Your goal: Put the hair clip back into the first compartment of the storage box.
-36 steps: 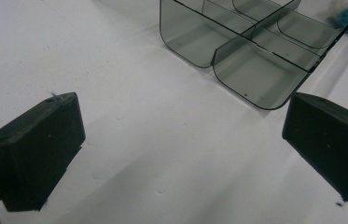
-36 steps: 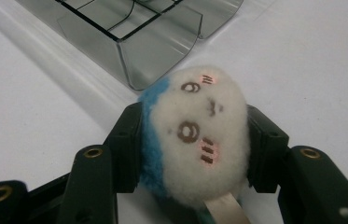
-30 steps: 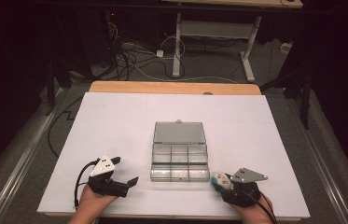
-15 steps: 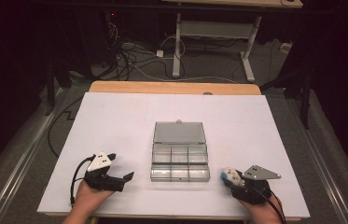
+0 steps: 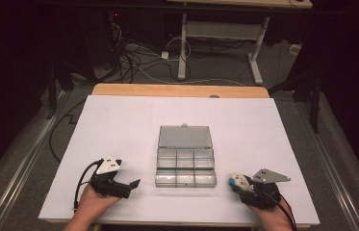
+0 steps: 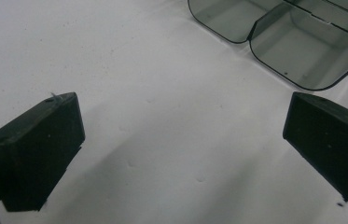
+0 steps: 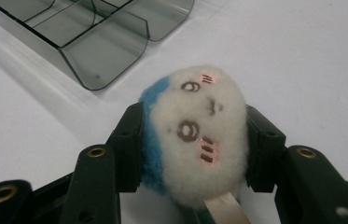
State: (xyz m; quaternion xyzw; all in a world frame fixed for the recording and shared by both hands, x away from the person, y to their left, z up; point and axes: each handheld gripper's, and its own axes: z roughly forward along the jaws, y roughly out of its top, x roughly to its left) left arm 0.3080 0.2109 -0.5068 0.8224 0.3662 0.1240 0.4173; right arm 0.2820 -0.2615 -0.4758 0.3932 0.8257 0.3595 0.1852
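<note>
- Right gripper [image 7: 192, 140]: fingers [image 7: 129, 144] clamped on one fuzzy white-and-blue plush toy [image 7: 197, 135], at about 4 o'clock from the box.
- Left gripper [image 6: 181, 144]: fingers [image 6: 36, 149] spread wide, nothing between them.
- One clear compartment box [image 5: 185, 166] mid-tabletop [image 5: 119, 125], lid open, six compartments.

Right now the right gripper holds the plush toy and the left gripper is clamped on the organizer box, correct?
Not quite. The right gripper does hold the plush toy, but the left gripper is not clamped on the organizer box. The left gripper view shows its jaws wide apart over bare white table, the box lying beyond them, untouched.
</note>
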